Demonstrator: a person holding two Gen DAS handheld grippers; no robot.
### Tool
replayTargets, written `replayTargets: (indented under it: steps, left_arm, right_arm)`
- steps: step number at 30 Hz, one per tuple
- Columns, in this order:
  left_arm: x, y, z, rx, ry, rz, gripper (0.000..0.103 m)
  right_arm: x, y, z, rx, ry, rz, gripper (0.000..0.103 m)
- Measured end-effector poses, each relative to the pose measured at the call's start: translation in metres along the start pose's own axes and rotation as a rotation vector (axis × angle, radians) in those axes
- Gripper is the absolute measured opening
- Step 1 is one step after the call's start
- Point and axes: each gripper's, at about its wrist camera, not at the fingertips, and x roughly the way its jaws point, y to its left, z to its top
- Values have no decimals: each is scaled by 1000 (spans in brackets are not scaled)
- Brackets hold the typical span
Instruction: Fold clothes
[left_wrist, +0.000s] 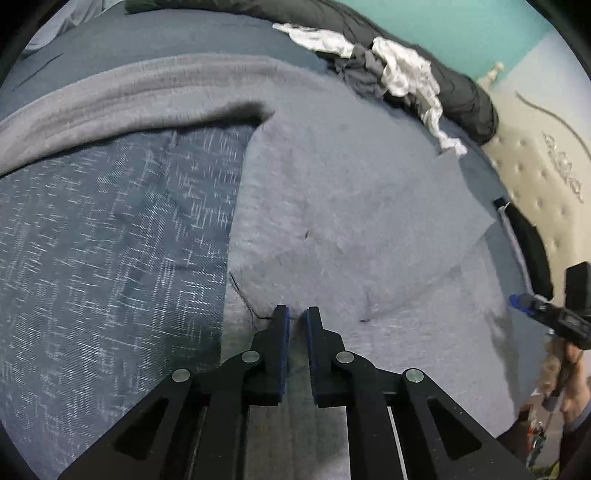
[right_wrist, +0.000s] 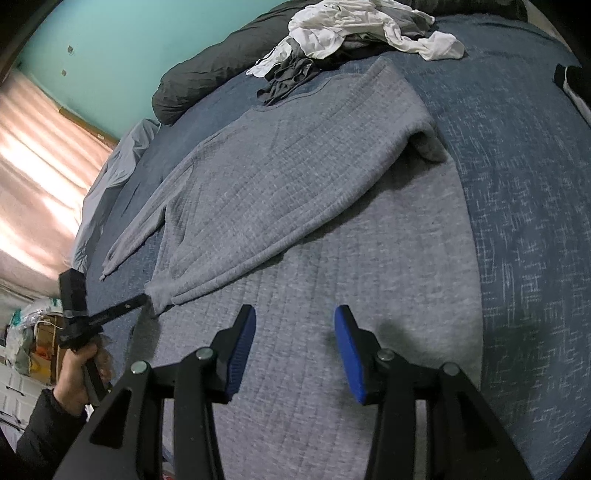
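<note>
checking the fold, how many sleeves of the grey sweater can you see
2: one sleeve lies out sideways on the bed; the other sleeve is folded across the body, its cuff pinched by the left gripper.

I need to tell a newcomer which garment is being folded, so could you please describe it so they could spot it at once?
Look at the bed with the blue patterned cover. Spread flat across its middle lies a grey sweater, one sleeve folded over its body, the left gripper at its cuff. Unlike the crumpled white and dark clothes pile heaped near the far edge, it is large, plain grey and laid out smooth.

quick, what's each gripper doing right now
Left hand-held gripper: shut on the sweater cuff.
Right hand-held gripper: open, holding nothing, over the sweater.
</note>
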Motion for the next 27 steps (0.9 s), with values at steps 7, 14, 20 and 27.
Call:
replayTargets:
  steps: [7, 14, 20, 27]
  left_arm:
    - [-4, -3, -19, 61, 51, 59, 10]
    - [-18, -9, -9, 56, -28, 23, 10]
    - [-2, -7, 3, 21, -9, 12, 10]
    - [-7, -4, -6, 1, -36, -4, 10]
  right_arm:
    - [-2, -1, -1, 8, -4, 10, 45]
    - [1, -11, -1, 74, -13, 22, 45]
    - [-5, -17, 0, 78, -26, -1, 46]
    - [-11, -40, 9, 78, -44, -86, 58]
